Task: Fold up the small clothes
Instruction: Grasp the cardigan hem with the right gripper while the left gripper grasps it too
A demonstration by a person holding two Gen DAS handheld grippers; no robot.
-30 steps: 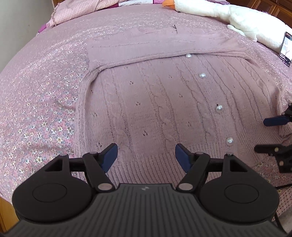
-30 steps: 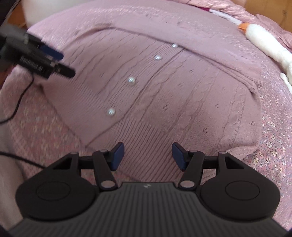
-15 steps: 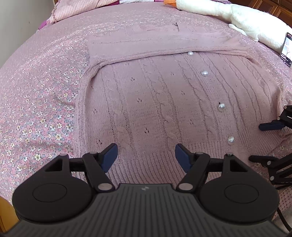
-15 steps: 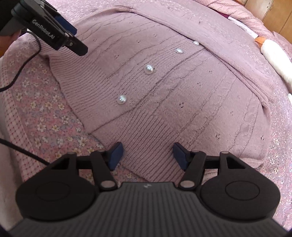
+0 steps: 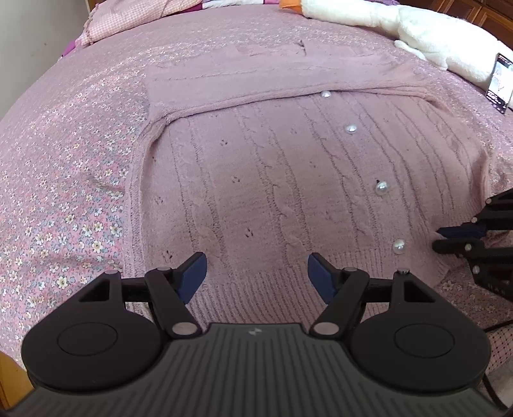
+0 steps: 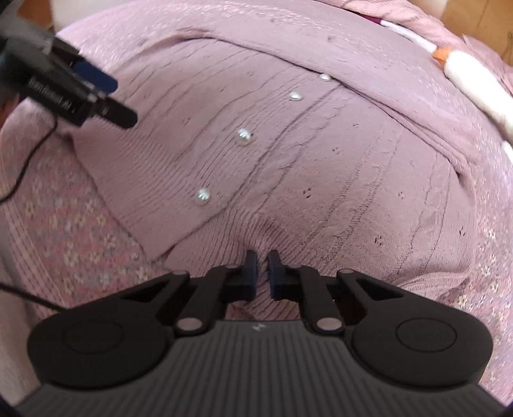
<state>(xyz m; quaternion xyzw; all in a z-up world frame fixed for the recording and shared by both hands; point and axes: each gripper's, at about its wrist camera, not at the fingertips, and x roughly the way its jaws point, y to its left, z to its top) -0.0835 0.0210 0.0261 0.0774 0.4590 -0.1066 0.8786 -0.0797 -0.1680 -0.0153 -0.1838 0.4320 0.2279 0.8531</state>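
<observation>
A mauve cable-knit cardigan (image 5: pixel 272 179) with pearl buttons (image 5: pixel 383 187) lies flat on the bed, its sleeves folded across the top (image 5: pixel 256 80). My left gripper (image 5: pixel 256 272) hovers open over the ribbed hem near the cardigan's left side, nothing between its pads. My right gripper (image 6: pixel 262 269) is shut on the ribbed hem of the cardigan (image 6: pixel 320 160), and the knit puckers around the pads. In the left wrist view the right gripper (image 5: pixel 455 239) shows at the hem's right corner. The open left gripper (image 6: pixel 123 101) appears at upper left in the right wrist view.
A pink floral bedspread (image 5: pixel 64 192) lies under the cardigan. A white plush goose (image 5: pixel 416 29) lies along the far edge, with a small dark card or phone (image 5: pixel 500 83) beside it. A pink checked pillow (image 5: pixel 134 19) sits at the back left. A black cable (image 6: pixel 29 160) trails at left.
My right gripper has gone from open to shut, pinching the cardigan's hem. The left gripper stays open and has barely shifted.
</observation>
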